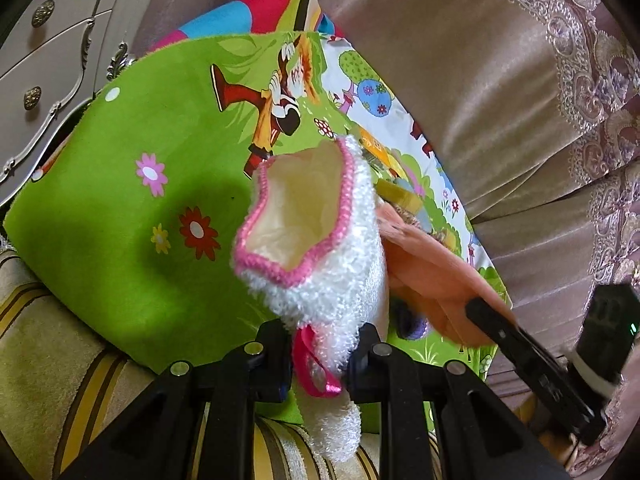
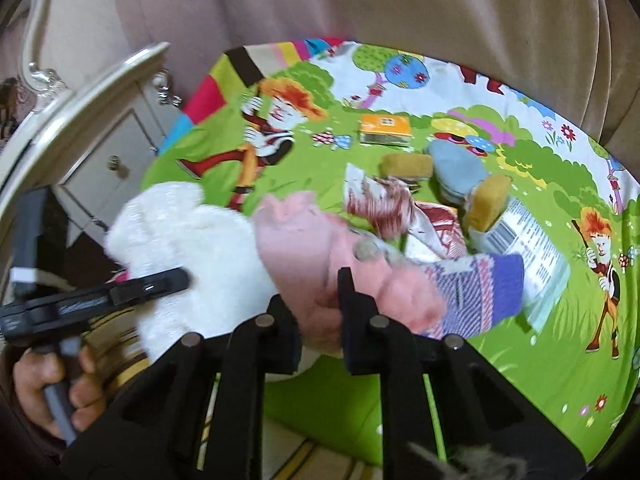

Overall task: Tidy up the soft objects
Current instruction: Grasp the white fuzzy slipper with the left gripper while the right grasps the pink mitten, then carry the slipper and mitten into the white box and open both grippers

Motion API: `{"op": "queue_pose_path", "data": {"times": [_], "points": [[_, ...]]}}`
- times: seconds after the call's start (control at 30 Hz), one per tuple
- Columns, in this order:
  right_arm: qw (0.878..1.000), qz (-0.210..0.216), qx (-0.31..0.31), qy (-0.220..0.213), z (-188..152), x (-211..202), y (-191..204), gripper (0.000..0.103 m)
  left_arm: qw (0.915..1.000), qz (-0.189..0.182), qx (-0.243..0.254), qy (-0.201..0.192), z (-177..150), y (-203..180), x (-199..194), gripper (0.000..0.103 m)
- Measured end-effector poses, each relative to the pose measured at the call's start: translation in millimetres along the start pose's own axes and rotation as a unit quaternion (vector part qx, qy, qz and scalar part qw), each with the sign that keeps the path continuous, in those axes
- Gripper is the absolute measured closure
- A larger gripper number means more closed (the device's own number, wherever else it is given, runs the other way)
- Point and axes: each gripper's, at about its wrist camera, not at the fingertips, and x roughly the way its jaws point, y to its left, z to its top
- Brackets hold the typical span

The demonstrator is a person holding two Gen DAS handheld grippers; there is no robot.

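Note:
My left gripper (image 1: 322, 356) is shut on the bottom of a white fluffy pouch (image 1: 320, 280) with a pink knitted rim. Its open mouth (image 1: 292, 212) faces up and away, showing a cream lining. My right gripper (image 2: 318, 312) is shut on a pink fleece item (image 2: 304, 248) with a purple striped cuff (image 2: 480, 292). The pink item (image 1: 432, 272) hangs against the pouch's right side, outside the mouth. In the right wrist view the pouch (image 2: 192, 240) is at the left, with a finger (image 2: 160, 282) of the left gripper across it.
A cartoon-print green mat (image 2: 520, 360) carries an orange box (image 2: 385, 128), two yellow sponges (image 2: 406, 166), a blue-grey cloth (image 2: 456, 172), a red-and-white wrapper (image 2: 384, 204) and a printed packet (image 2: 532, 244). A white dresser (image 1: 52, 60) stands left, with taupe draped fabric (image 1: 460, 80) behind.

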Motion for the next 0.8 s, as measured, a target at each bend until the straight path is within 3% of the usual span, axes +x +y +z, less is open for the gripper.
{"op": "queue_pose_path", "data": {"times": [0.43, 0.8], "points": [[0.998, -0.009, 0.054, -0.044, -23.8, -62.8, -12.9, 0.085, 0.9991, -0.036, -0.005, -0.020, 3.1, -7.3, -19.9, 0.085], [0.992, -0.034, 0.107, -0.064, -52.7, -100.6, -40.2, 0.085, 0.9980, -0.062, 0.006, -0.008, -5.9, -30.8, -26.3, 0.085]]}}
